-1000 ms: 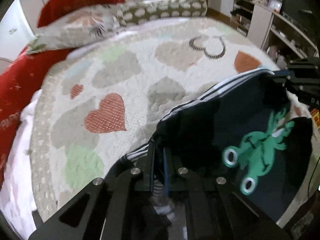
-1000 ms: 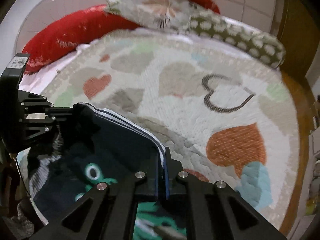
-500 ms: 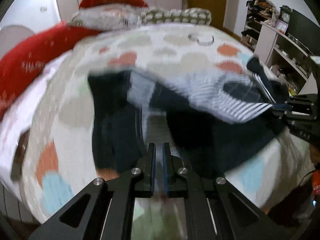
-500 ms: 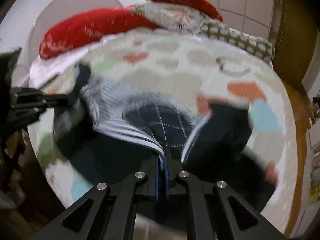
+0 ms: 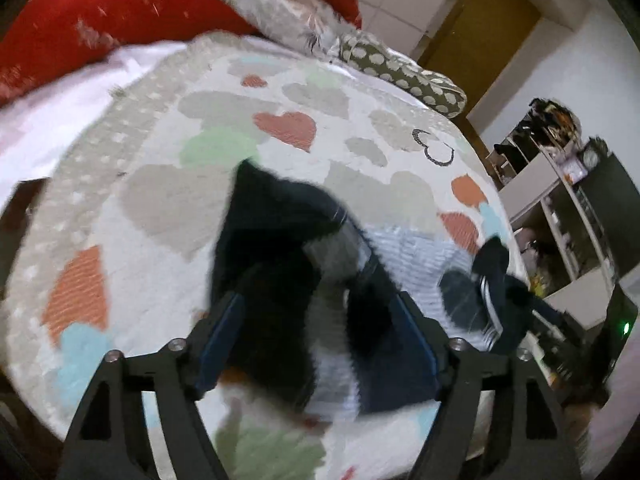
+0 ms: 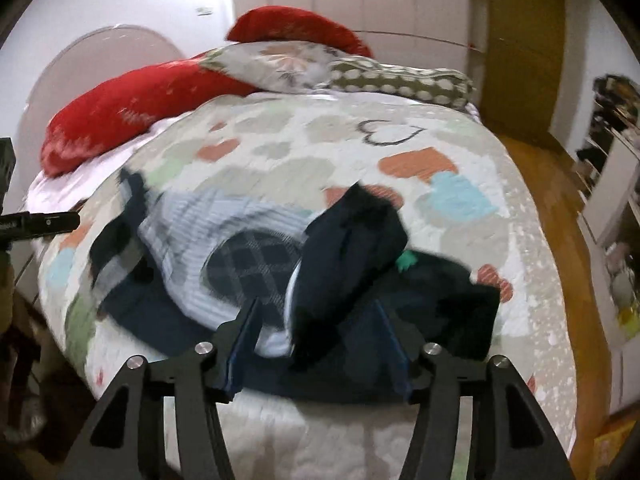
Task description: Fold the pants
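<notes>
lying in a blurry heap on the heart quilt [image 6: 460, 148] of the bed, the dark blue pants [image 6: 352, 248] are showing their striped inside. the left tongs [image 5: 316, 344] are spreading wide apart and gripping nothing, with the pants [image 5: 280, 240] just in front. the right tongs [image 6: 316, 344] are gaping wide too, with nothing between them.
</notes>
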### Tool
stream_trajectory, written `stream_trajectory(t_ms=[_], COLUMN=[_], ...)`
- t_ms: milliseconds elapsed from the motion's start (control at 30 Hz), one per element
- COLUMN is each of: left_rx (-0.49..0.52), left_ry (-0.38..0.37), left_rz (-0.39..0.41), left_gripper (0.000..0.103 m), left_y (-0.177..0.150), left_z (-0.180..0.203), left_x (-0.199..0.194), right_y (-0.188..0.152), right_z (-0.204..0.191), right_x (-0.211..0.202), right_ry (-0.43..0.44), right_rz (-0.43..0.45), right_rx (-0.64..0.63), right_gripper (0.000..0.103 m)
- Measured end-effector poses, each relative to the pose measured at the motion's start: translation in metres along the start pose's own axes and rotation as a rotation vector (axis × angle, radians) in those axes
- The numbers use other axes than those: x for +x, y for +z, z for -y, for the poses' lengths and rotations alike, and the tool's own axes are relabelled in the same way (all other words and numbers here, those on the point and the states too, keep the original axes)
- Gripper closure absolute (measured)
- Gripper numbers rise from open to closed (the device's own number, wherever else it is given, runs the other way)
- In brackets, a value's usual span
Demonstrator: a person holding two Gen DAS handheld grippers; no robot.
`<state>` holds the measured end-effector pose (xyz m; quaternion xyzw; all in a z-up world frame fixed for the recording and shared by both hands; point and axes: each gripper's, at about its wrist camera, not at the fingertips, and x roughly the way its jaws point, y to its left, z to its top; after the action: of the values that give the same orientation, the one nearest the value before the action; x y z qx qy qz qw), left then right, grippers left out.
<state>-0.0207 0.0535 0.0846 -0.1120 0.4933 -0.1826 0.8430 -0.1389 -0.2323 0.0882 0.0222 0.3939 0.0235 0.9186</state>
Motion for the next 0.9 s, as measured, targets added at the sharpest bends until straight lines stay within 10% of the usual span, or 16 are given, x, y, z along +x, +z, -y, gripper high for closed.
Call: stream_trajectory(t_ms=[200, 267, 367, 667, 900], left_rx=[-0.070, -0.079, -0.091, -0.105, -0.117], left_ry=[0.115, 0.134, 0.095, 0.013, 0.034], left_rz=[-0.132, -0.165, -0.139, -0.026, -0.055], left_gripper=[0.030, 0.092, 0.092, 0.092, 0.066], left_y=[0.032, 0.030, 0.021, -0.032, -0.071], left_z=[0.011, 0.008, 0.003, 0.002, -0.017], left_x=[0.070, 0.080, 0.068, 0.018, 0.021], right_y=[0.051, 0.061, 0.060, 0.033, -0.029], right_z=[-0.015, -0.021, -0.012, 0.062, 0.125], right_x=[0.049, 0.079, 0.099, 0.027, 0.031], right_ry=[-0.114, -0.221, -0.258, -0.155, -0.066], right_rz=[-0.030, -0.091, -0.159, 0.004, 0.001], right_rx=[-0.015, -0.054, -0.040, 0.229, 0.543], right_gripper=[0.034, 0.035, 0.094, 0.094, 0.079])
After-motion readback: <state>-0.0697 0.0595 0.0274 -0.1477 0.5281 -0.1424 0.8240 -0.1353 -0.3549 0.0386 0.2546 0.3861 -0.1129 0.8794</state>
